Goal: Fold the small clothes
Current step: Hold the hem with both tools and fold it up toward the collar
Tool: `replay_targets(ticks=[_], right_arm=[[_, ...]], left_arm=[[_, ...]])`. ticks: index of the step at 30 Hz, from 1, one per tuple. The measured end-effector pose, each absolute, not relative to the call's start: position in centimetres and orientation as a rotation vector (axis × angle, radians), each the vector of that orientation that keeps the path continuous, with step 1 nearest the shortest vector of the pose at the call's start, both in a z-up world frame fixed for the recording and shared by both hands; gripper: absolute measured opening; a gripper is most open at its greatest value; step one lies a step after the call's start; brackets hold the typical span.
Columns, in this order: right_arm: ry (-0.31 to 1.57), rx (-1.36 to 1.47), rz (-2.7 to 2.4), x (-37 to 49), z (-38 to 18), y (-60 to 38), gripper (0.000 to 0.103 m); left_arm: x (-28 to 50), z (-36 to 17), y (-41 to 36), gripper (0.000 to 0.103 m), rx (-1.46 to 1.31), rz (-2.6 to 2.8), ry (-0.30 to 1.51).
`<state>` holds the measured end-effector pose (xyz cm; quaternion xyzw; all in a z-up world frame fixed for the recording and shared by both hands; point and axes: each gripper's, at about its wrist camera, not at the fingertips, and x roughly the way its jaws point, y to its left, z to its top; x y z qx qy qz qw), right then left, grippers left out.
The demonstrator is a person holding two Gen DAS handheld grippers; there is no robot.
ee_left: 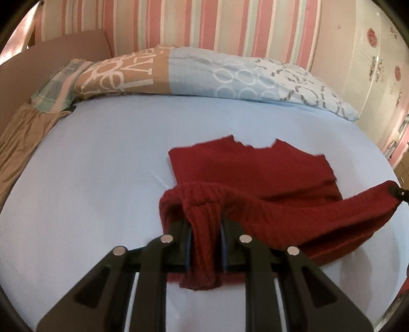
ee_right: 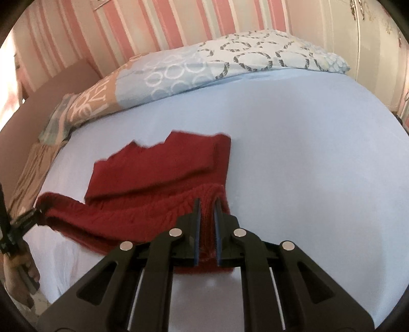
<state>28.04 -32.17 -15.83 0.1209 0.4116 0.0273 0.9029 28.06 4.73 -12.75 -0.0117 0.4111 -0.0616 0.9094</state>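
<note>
A dark red knitted garment lies on the light blue bed sheet, its far part flat and its near ribbed hem raised off the sheet. My left gripper is shut on the hem's left corner, with knit bunched between the pads. In the right wrist view the same red garment shows, and my right gripper is shut on the hem's right corner. Each gripper appears at the other view's edge: the right gripper and the left gripper, held by a hand.
A patterned blue and tan duvet is heaped along the head of the bed beneath a pink striped wall. A brown board and tan fabric border the left side. A white wardrobe stands at the right.
</note>
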Motion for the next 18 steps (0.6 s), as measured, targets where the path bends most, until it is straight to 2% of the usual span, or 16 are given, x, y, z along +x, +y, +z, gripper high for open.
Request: replay_targets(ticks=[8,18], right_arm=[[0.890,0.205,0.041,39.0,-17.2,-32.6,0.010],[0.993,0.170,0.000,48.5,-21.1,-33.8,0.013]], left_arm=[[38.1,-13.8,3.7,0.018,0.016,-0.089,0.866],[47.1,-18.6,2.4,0.020,0.058,-0.052,0.946]])
